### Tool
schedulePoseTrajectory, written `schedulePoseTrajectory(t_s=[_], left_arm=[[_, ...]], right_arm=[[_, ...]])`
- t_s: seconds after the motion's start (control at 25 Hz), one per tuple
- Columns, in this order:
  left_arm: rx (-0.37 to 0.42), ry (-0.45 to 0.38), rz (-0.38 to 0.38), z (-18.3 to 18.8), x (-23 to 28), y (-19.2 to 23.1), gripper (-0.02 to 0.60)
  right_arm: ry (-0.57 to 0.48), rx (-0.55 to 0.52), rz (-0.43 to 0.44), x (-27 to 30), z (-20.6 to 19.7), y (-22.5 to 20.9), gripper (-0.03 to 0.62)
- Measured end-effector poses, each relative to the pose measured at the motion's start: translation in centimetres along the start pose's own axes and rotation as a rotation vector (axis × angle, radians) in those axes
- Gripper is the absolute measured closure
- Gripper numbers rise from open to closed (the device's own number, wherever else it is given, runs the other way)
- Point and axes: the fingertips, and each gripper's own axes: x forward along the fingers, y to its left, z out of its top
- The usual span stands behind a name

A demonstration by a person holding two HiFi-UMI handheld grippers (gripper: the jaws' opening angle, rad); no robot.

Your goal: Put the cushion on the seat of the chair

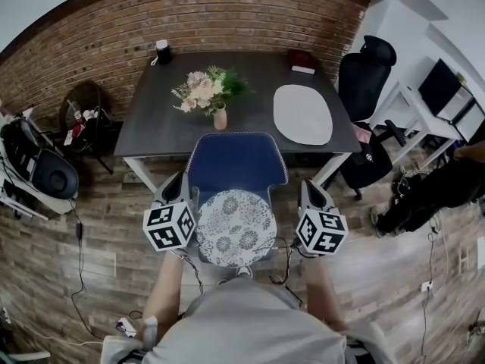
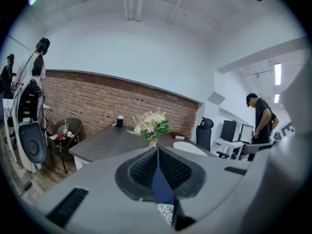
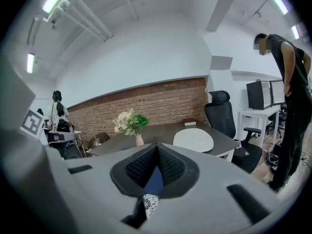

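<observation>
A round cushion [image 1: 236, 227] with a grey floral print lies on the seat of the blue chair [image 1: 236, 161], which is pushed up to the table. My left gripper [image 1: 176, 182] is beside the cushion's left edge and my right gripper [image 1: 309, 188] beside its right edge. In the left gripper view the left gripper [image 2: 157, 151] has its pads meeting at the tips, with a strip of blue chair [image 2: 161, 184] and a sliver of cushion [image 2: 165, 211] showing below. The right gripper [image 3: 156, 147] looks the same, shut, with the cushion [image 3: 150, 203] under it.
The dark table [image 1: 151, 120] carries a vase of flowers [image 1: 208, 93], a white placemat [image 1: 303, 114], a book [image 1: 301, 61] and a black cup [image 1: 163, 50]. A black office chair [image 1: 364, 74] and a person [image 1: 439, 188] are at the right. Cables lie on the floor.
</observation>
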Motion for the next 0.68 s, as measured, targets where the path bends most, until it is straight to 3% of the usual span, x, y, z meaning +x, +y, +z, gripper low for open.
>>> schedulePoseTrajectory(t_s=[0.68], left_arm=[[-0.026,0.036,0.000,-1.9,-0.4,0.1,0.568]], right_arm=[[0.025,-0.034,-0.018,-0.8,-0.9,-0.1,0.593]])
